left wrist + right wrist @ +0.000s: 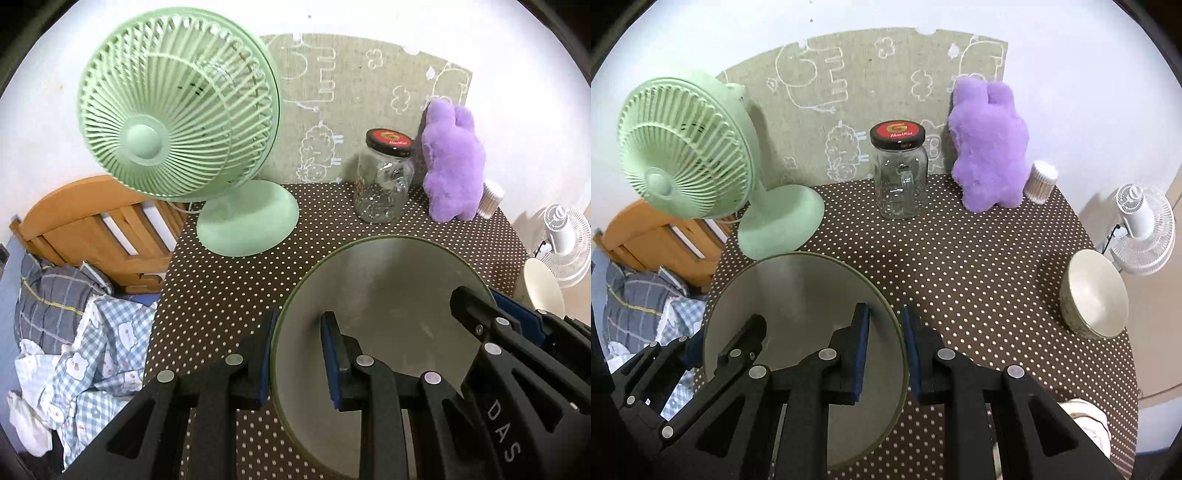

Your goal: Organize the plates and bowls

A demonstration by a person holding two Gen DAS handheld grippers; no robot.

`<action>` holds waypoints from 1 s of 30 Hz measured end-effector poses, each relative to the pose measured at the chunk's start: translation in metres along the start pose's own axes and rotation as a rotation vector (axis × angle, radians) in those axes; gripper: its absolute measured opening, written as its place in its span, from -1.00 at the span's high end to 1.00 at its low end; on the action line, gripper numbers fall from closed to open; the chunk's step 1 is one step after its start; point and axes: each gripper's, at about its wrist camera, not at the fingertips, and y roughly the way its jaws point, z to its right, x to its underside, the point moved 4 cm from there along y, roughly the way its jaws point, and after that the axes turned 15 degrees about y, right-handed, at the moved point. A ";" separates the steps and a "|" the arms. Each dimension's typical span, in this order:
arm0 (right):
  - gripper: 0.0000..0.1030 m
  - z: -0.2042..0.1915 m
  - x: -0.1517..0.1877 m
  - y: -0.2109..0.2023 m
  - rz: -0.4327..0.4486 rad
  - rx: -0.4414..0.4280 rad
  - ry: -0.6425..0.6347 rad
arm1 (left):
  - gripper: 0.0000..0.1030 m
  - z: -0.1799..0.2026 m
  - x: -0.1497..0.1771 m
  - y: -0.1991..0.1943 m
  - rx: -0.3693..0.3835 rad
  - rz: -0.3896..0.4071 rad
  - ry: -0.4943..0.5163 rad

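A round pale grey plate with a thin green rim (388, 295) (798, 295) hangs tilted over the polka-dot table, held by both grippers. My left gripper (295, 354) is shut on its left rim, one blue pad above and one below. My right gripper (886, 350) is shut on the opposite rim. Each gripper also shows in the other's view: the right gripper (491, 306) and the left gripper (720, 339). A cream bowl (1093, 295) (543, 284) stands near the table's right edge, apart from both grippers.
At the back of the brown dotted table (960, 266) stand a green fan (687, 158), a glass jar with a black lid (899, 173), a purple plush toy (990, 147) and a tub of cotton swabs (1039, 181). A wooden bed frame (92, 229) and bedding lie left; a white fan (1141, 229) stands right.
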 end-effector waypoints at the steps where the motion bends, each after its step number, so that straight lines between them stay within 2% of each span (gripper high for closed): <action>1: 0.56 0.001 0.001 -0.005 0.002 -0.003 0.000 | 0.57 0.002 0.001 -0.006 -0.002 0.004 -0.001; 9: 0.56 0.017 0.020 -0.042 0.009 -0.011 0.005 | 0.57 0.015 0.019 -0.039 -0.006 0.010 -0.006; 21: 0.56 0.044 0.066 -0.083 -0.003 -0.006 0.009 | 0.57 0.036 0.062 -0.077 0.000 -0.001 -0.006; 30: 0.56 0.058 0.093 -0.095 -0.019 0.001 0.007 | 0.57 0.047 0.093 -0.088 0.009 -0.019 -0.007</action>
